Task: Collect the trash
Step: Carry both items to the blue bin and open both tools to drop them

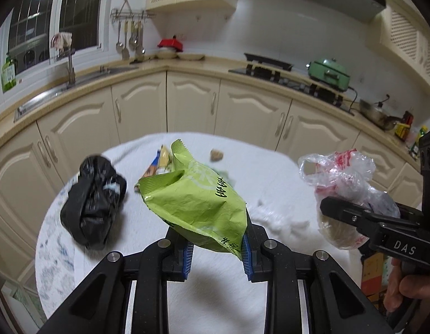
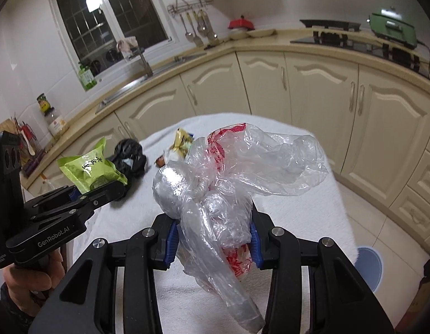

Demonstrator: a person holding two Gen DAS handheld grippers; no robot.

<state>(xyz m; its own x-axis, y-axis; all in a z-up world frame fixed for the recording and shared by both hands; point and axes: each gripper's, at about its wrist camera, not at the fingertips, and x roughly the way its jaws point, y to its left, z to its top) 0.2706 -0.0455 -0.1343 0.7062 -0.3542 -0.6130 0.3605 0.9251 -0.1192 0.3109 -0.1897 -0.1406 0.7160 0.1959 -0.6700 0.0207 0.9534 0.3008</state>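
My left gripper [image 1: 217,253] is shut on a green snack wrapper [image 1: 195,197] and holds it above the white table [image 1: 215,292]. My right gripper [image 2: 213,239] is shut on a crumpled clear plastic bag with red print [image 2: 229,189], lifted over the table [image 2: 298,222]. That bag also shows in the left wrist view [image 1: 343,183], and the green wrapper shows in the right wrist view [image 2: 89,169]. A black plastic bag [image 1: 92,200] lies on the table at the left. A yellow and blue wrapper [image 1: 159,161] and a small brown scrap [image 1: 216,155] lie farther back.
Cream kitchen cabinets [image 1: 192,103] curve behind the table, with a sink [image 1: 76,83] on the left and a stove [image 1: 284,78] on the right. A blue round object [image 2: 368,261] sits on the floor at the right.
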